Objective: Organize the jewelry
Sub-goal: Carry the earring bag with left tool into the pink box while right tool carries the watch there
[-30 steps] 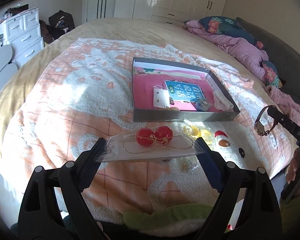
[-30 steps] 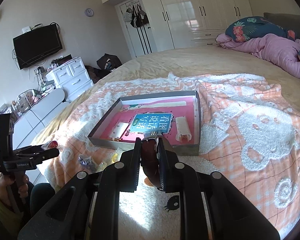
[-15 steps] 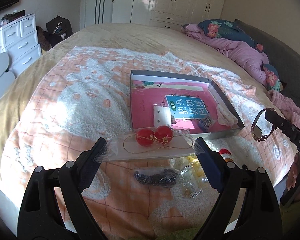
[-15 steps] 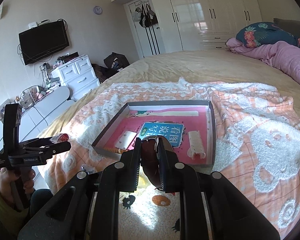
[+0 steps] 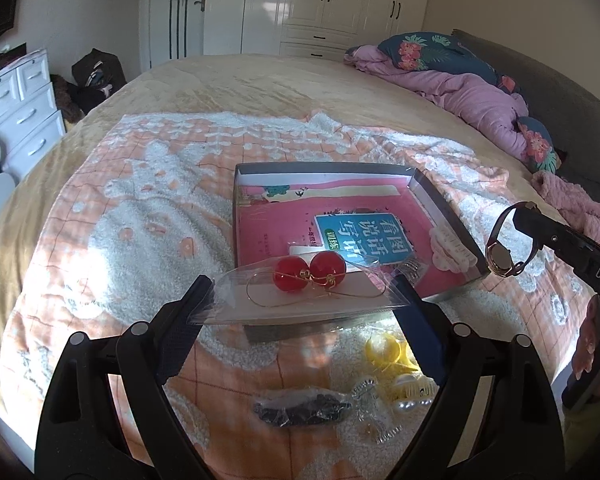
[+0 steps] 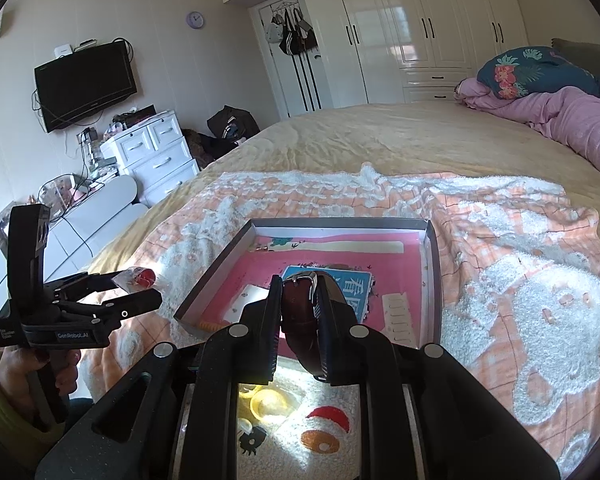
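Observation:
My left gripper (image 5: 302,298) is shut on a clear plastic bag (image 5: 300,300) holding red ball earrings (image 5: 310,275), held above the near edge of a grey box (image 5: 340,168) with a pink book inside. The left gripper also shows at the left of the right wrist view (image 6: 140,292). My right gripper (image 6: 298,304) is shut on a brown strap watch (image 6: 300,312), held over the box's near edge (image 6: 216,264). The watch also hangs at the right of the left wrist view (image 5: 504,252). A white hair clip (image 5: 452,248) lies in the box.
Loose jewelry lies on the orange and white blanket in front of the box: a dark bead string (image 5: 300,410), yellow hoops (image 5: 384,350), a pearl clip (image 5: 412,394). Pink bedding (image 5: 480,100) lies at the far right. White drawers (image 6: 156,152) stand left of the bed.
Both grippers have moved forward and higher toward the box with their items still held. The box now looks nearer and more of the loose jewelry shows below the left gripper.

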Motion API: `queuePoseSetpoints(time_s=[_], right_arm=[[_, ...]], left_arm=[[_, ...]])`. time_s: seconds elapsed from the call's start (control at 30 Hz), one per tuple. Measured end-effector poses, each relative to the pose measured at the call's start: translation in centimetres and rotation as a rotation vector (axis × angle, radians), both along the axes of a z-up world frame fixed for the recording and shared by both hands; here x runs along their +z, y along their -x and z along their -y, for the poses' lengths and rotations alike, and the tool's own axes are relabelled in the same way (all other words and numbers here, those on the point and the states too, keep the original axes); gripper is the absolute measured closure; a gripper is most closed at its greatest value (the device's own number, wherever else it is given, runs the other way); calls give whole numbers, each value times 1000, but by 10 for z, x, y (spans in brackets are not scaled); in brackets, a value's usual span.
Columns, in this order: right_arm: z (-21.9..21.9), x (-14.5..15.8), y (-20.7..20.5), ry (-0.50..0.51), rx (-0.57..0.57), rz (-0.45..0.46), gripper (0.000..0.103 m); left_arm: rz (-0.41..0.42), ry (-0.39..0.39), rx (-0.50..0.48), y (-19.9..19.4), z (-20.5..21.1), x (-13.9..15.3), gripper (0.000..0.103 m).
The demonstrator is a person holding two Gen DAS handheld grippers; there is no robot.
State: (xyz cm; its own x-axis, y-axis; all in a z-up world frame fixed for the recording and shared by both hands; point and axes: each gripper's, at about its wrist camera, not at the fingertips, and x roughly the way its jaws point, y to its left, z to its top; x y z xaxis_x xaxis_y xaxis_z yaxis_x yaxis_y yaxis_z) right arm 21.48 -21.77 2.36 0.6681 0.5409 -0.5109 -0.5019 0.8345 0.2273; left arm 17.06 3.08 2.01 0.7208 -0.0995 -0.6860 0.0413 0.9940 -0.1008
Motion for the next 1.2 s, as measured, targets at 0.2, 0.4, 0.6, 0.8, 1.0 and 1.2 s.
queuePoseSetpoints(time_s=[0.2, 0.4, 0.6, 0.8, 1.0, 1.2], right_arm=[[-6, 0, -19, 6, -5, -8, 88], [-14, -2, -36, 14, 2, -18, 88], [-19, -6, -54, 17, 2, -41, 88], [-31, -13, -74, 56, 0, -64, 88], [-40, -25, -93, 89, -16, -85, 88], [-46, -41, -111, 119, -35, -122, 88]], left_arm=[[-7, -17, -29, -19, 6, -4, 21], [-33, -25, -59, -37, 11, -14, 21], [-47, -36, -103, -54, 22, -23, 21], [-81, 9, -167, -70, 31, -35, 21], [-108, 1, -201, -81, 37, -49, 21], [-130, -4, -218, -88, 40, -59, 21]])
